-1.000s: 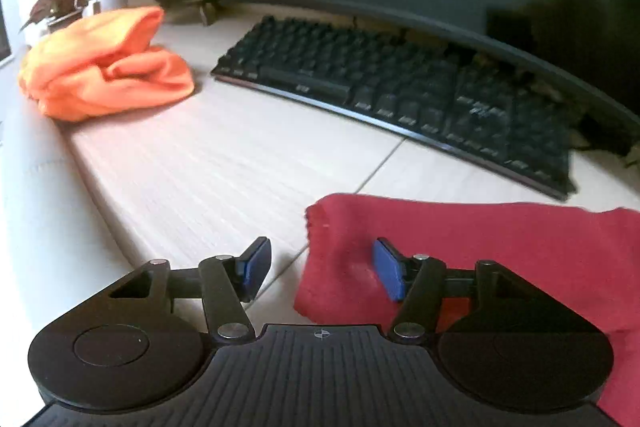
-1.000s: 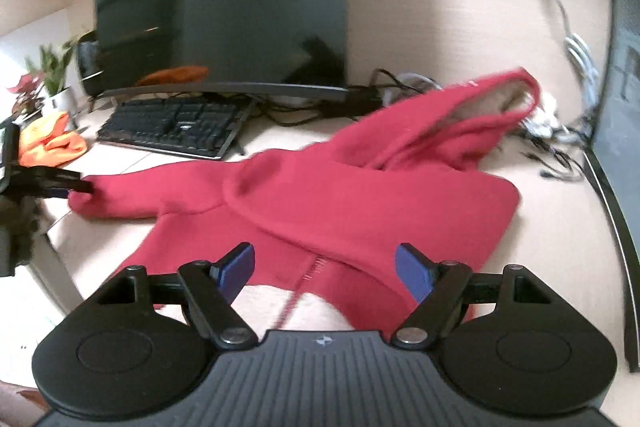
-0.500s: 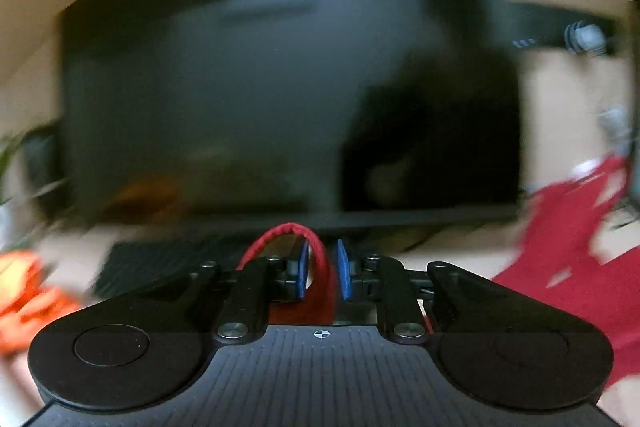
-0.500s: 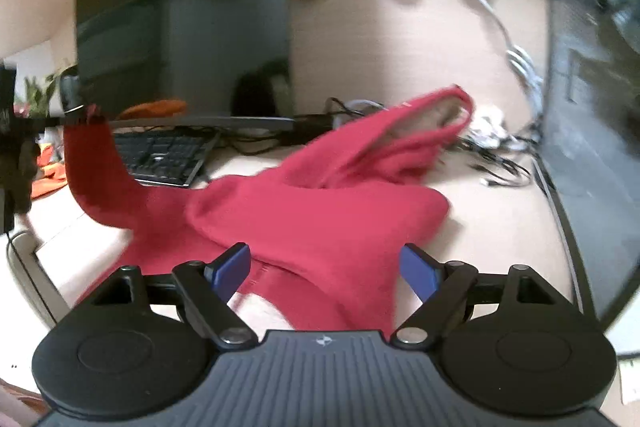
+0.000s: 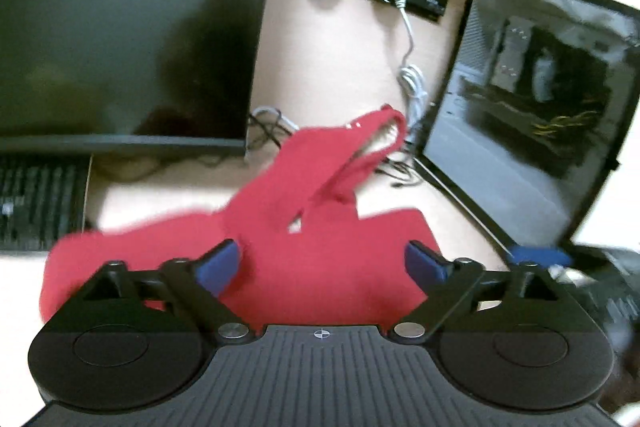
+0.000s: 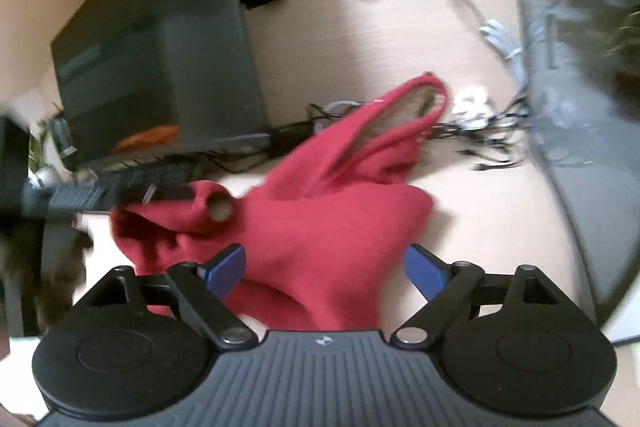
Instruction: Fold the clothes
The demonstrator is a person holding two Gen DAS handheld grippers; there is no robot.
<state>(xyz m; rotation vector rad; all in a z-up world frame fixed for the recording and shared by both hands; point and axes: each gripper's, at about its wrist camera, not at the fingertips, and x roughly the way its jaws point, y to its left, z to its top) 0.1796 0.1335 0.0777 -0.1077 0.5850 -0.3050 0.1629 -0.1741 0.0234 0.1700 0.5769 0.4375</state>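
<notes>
A red hoodie [image 5: 320, 267] lies spread on the light wooden desk [image 5: 400, 199], its hood [image 5: 376, 135] propped up toward the back. In the right wrist view one sleeve lies folded across the hoodie [image 6: 332, 227] body, with the cuff opening [image 6: 219, 207] facing me. My left gripper [image 5: 322, 263] hovers just above the red fabric, open, with nothing between its blue pads [image 5: 218, 263]. My right gripper [image 6: 324, 267] is also open over the hoodie's near edge and holds nothing.
A dark monitor [image 5: 120, 27] and a black keyboard [image 5: 36, 199] stand at the back left. A glass-sided computer case [image 5: 528, 131] rises on the right. Tangled cables [image 6: 480, 139] lie behind the hood. A blurred dark shape [image 6: 16, 195] fills the left edge of the right wrist view.
The left gripper shut on the sleeve cuff, lifted it and swung right; now it is open and the sleeve lies over the hoodie body. The right gripper stayed open, shifting slightly.
</notes>
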